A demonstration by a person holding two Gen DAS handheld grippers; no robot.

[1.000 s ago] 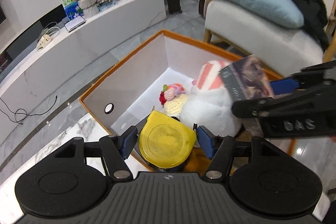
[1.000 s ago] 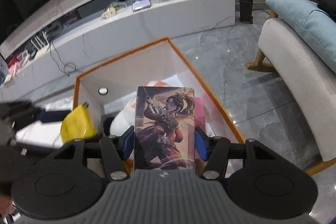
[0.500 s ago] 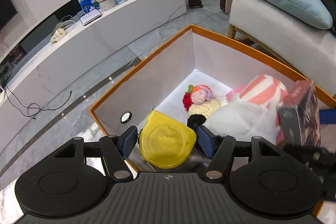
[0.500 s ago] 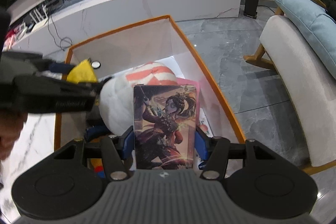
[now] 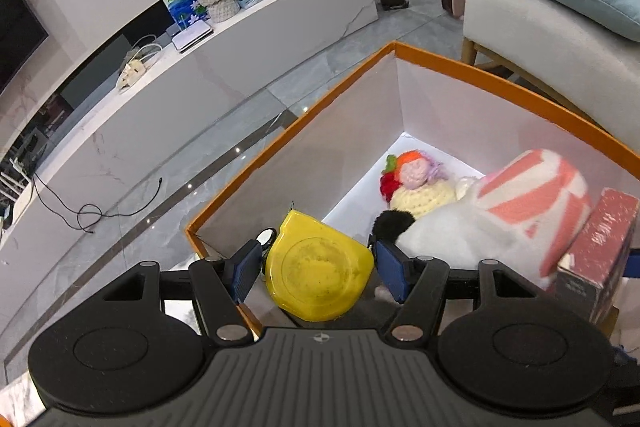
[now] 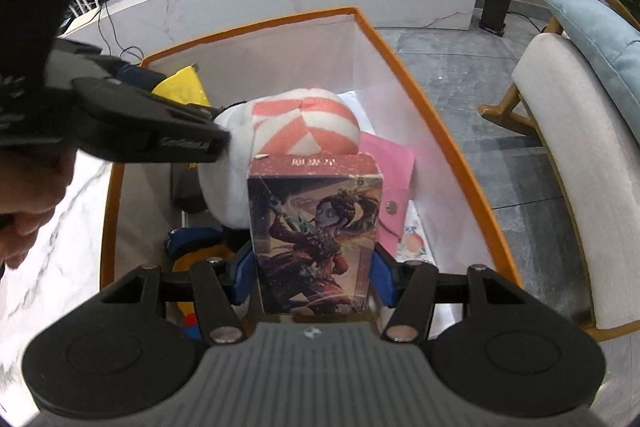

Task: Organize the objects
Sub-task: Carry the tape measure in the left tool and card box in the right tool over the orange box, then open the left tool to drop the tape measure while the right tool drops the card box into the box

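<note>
You have one orange-rimmed box [image 5: 496, 75] on the marble tabletop [image 6: 52, 227]; in it lie one white plush with a pink-striped cap [image 5: 532, 195], one pink pouch [image 6: 394, 171] and one crocheted doll [image 5: 416, 183]. Your right tool [image 6: 314, 267] clamps one illustrated card box [image 6: 316, 239] above the plush, its printed characters unreadable. Your left tool [image 5: 316, 263] grips one yellow tape measure [image 5: 318, 267] over the near corner

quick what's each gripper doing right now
Left gripper: shut on the yellow tape measure.
Right gripper: shut on the illustrated card box, over the orange-rimmed box.
</note>
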